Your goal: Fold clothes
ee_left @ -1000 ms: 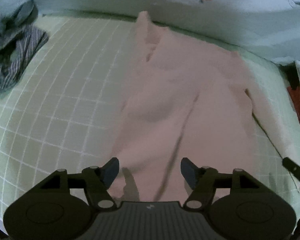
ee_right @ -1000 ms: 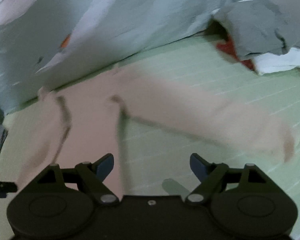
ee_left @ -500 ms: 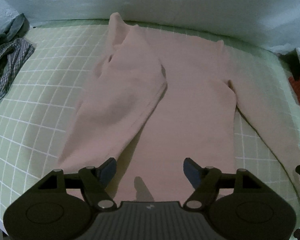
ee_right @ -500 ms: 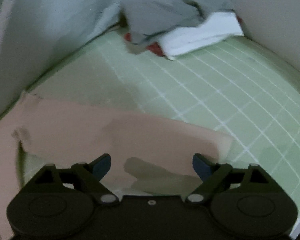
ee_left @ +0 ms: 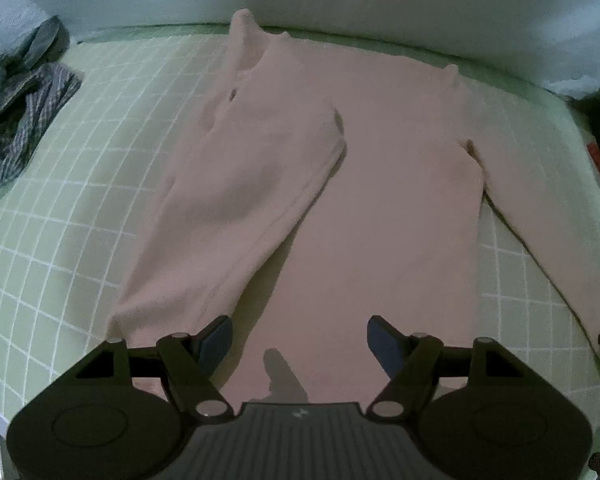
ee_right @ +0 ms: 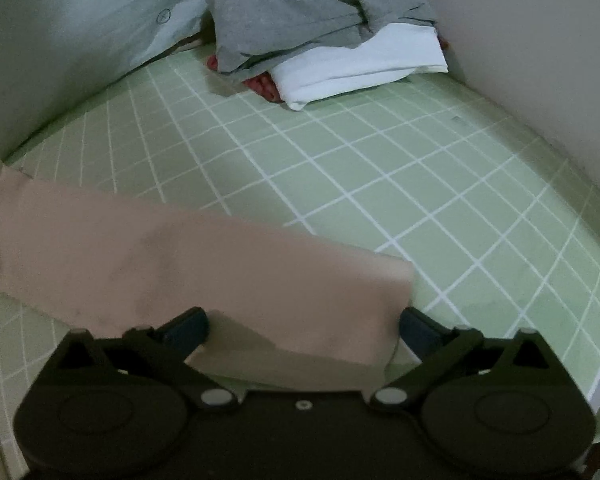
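Left wrist view: your left gripper (ee_left: 300, 340) hangs over the lower part of the pink top (ee_left: 380, 184), jaws well apart with nothing clamped between them, only the fabric lying flat beneath. You can see the top spread out on the green checked sheet (ee_left: 80, 220), its left sleeve (ee_left: 236, 208) folded in over the body and running down toward your left pad. The other sleeve (ee_left: 548, 220) stretches out along the right side, away from the body. A plaid garment (ee_left: 20, 120) sits crumpled at the far left edge, well apart from the top, and pale bedding (ee_left: 380, 12) runs along the back.

Over on the right wrist view, your right gripper (ee_right: 304, 328) has its jaws opening, very wide now. The cuff end of that right sleeve (ee_right: 204, 272) lies across the gap between the pads, but they do not press on it; the cloth rests loose on the sheet (ee_right: 380, 168). Beyond it, a stack sits in the far corner: a grey garment (ee_right: 300, 12) on top of folded white cloth (ee_right: 360, 64), with something red (ee_right: 264, 84) peeking out under them.
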